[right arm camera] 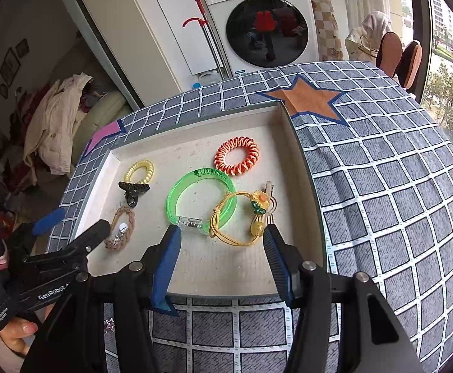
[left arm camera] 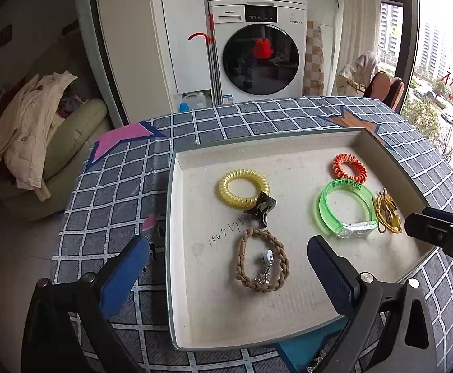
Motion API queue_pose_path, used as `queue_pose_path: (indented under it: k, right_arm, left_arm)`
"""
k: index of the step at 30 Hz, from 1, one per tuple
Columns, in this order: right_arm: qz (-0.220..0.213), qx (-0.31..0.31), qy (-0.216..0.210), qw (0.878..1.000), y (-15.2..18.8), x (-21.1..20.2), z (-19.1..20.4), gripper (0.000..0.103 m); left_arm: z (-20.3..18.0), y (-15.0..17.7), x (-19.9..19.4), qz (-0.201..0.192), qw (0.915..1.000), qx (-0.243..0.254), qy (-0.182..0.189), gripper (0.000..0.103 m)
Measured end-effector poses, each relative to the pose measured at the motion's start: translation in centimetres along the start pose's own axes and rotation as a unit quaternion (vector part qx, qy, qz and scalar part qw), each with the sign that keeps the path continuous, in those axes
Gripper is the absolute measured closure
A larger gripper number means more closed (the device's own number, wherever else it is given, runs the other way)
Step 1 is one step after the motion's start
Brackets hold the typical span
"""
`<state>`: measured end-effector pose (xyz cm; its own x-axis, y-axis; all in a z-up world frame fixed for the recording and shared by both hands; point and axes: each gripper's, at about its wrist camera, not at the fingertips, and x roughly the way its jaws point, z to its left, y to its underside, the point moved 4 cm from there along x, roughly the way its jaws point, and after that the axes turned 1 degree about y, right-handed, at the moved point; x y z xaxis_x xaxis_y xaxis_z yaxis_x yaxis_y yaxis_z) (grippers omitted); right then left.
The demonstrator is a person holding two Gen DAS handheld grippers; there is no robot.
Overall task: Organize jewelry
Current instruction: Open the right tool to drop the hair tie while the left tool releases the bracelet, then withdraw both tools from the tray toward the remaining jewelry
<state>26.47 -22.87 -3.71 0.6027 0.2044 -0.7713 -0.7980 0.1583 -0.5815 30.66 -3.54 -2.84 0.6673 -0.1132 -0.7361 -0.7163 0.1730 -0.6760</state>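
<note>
A shallow beige tray (left arm camera: 288, 152) (right arm camera: 195, 267) on the checked tablecloth holds the jewelry. In it lie a yellow coil band (left arm camera: 244, 188) (right arm camera: 139, 170), a black hair claw (left arm camera: 262, 209) (right arm camera: 133, 190), a brown braided bracelet (left arm camera: 262, 261) (right arm camera: 121, 228) with a small silver piece (left arm camera: 265, 269) inside it, an orange coil band (left arm camera: 350, 168) (right arm camera: 236, 156), a green bangle (left arm camera: 346, 206) (right arm camera: 200, 200) and a yellow cord with a flower (left arm camera: 387, 214) (right arm camera: 242, 217). My left gripper (left arm camera: 229, 267) is open above the braided bracelet. My right gripper (right arm camera: 223, 242) is open just before the yellow cord.
The tablecloth (right arm camera: 381, 186) has orange (right arm camera: 307, 98) and pink (left arm camera: 123, 140) star patches. A small sparkly item (right arm camera: 109, 324) lies on the cloth before the tray. A washing machine (left arm camera: 257, 49) and a sofa with clothes (left arm camera: 33, 143) stand beyond the table.
</note>
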Motion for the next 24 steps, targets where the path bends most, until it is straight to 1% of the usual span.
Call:
queue_pose_path:
  k: [5,7,9,10,12,16,17,20,21,23,24]
  right_arm:
    - [0.002,0.001,-0.005,1.000,0.2,-0.1,0.2,0.044]
    - [0.002,0.000,-0.010,1.000,0.4,-0.4,0.4,0.041]
    - [0.001,-0.003,-0.015,1.000,0.6,-0.6,0.7,0.033]
    - [0.000,-0.004,-0.016,1.000,0.8,-0.8,0.8,0.031]
    - [-0.005,-0.006,-0.020,1.000,1.0,-1.3,1.0,0.023]
    - [-0.018,-0.005,-0.028,0.999,1.4,-2.2,1.2,0.020]
    - [-0.019,-0.003,-0.029,0.999,1.5,-2.4,1.2,0.014]
    - [-0.026,-0.002,-0.034,0.999,1.8,-3.0,1.3,0.011]
    - [-0.030,-0.003,-0.033,0.999,1.9,-3.2,1.4,0.009]
    - [-0.037,-0.007,-0.030,0.999,2.1,-3.6,1.5,0.000]
    - [-0.043,-0.009,-0.030,0.999,2.1,-3.8,1.6,0.000]
  left_arm:
    - [0.3,-0.1,-1.0,-0.005,1.0000,-0.001,-0.002,0.000]
    - [0.4,0.2,-1.4,-0.008,1.0000,0.000,-0.004,0.000]
    - [0.4,0.5,-1.8,-0.010,0.9999,0.002,-0.005,0.000]
    - [0.5,0.6,-2.0,-0.009,1.0000,0.001,-0.003,0.000]
    - [0.6,1.0,-2.4,-0.008,1.0000,-0.004,0.004,0.000]
    - [0.9,1.7,-3.1,-0.005,0.9998,-0.016,0.010,0.000]
    - [0.9,1.9,-3.2,-0.004,0.9998,-0.019,0.011,0.000]
    - [1.0,2.4,-3.6,0.000,0.9996,-0.025,0.014,0.000]
    - [1.1,2.5,-3.7,0.001,0.9995,-0.027,0.014,0.000]
    - [1.1,2.8,-3.9,0.005,0.9995,-0.029,0.013,0.000]
    - [1.1,2.9,-4.0,0.005,0.9994,-0.031,0.016,0.000]
